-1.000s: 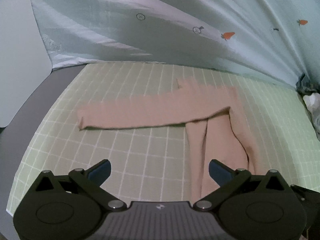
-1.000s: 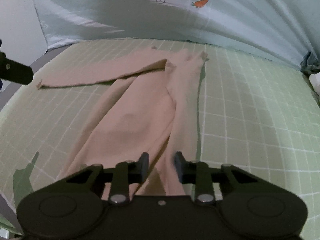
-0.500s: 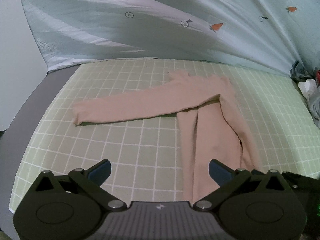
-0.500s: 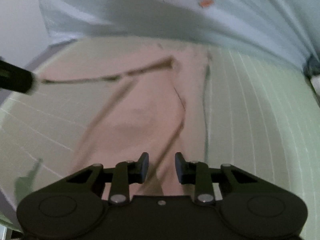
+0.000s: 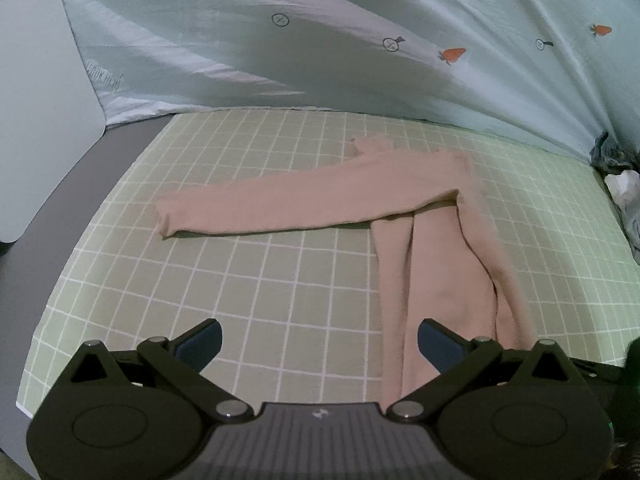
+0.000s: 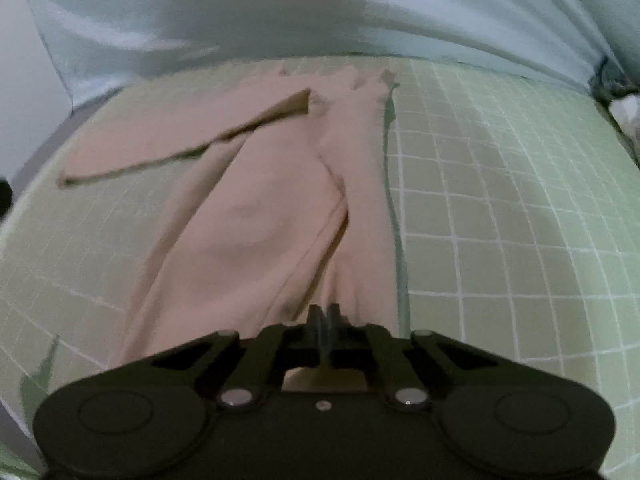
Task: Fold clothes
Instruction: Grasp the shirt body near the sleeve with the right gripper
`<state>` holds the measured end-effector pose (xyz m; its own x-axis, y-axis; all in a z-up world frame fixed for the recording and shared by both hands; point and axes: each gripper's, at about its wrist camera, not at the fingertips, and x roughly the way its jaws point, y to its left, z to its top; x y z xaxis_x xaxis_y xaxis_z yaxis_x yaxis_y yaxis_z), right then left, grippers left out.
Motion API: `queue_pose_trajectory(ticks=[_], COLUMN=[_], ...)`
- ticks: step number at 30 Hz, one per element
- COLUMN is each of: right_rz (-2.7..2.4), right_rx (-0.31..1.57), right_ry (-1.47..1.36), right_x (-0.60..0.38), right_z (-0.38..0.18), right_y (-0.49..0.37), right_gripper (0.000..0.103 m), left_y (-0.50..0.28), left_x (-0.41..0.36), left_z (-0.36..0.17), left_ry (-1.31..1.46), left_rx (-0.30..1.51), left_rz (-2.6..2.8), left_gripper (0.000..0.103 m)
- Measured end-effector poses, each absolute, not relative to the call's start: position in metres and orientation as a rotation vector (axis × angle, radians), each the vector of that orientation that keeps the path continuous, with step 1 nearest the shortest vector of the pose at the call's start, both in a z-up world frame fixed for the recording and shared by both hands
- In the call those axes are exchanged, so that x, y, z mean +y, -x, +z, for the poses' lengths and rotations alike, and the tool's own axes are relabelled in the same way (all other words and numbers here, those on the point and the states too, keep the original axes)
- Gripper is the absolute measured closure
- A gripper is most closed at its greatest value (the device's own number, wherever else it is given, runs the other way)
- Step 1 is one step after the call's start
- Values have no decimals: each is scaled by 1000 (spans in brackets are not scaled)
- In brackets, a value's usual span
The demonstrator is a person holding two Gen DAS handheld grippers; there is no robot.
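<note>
Far left was a white wall [image 5: 36, 128] and a strip of grey floor [image 5: 52, 216], then the green checked mat [image 5: 248, 280] with a pale blue carrot-print sheet [image 5: 320, 60] hanging behind it. The left gripper [image 5: 318, 342] hovered over bare mat, jaws spread wide, nothing in them. The pink top [image 5: 436, 264] lay flat mid-mat, one sleeve stretched out to the left. The right gripper [image 6: 323, 314] had just snapped closed at the top's near end; whether it actually pinched cloth, I couldn't tell. A heap of clothes [image 5: 620, 184] sat at the far right edge.
</note>
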<state>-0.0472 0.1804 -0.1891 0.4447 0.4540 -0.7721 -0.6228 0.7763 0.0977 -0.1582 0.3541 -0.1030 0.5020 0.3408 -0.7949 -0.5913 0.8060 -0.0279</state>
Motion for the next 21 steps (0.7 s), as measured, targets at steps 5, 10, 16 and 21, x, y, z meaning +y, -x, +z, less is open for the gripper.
queue_pose_trajectory(ticks=[5,10,16,21], right_rz=[775,878,939,1035], right_rx=[803,751,912,948], right_ry=[67,67,176,188], right_x=[158,155,188,189], right_z=[-158,-145,-196,-190], right_y=[63,77,75,82], right_gripper=[101,101,96,65], left_y=[161,167,175,184], left_x=[355,356,354,354], left_z=[-105,-109,-112,-111], left_ry=[338,367,386,392], left_rx=[881,890,902,899], left_rz=[582,597,627,653], left_gripper=[0,0,0,0])
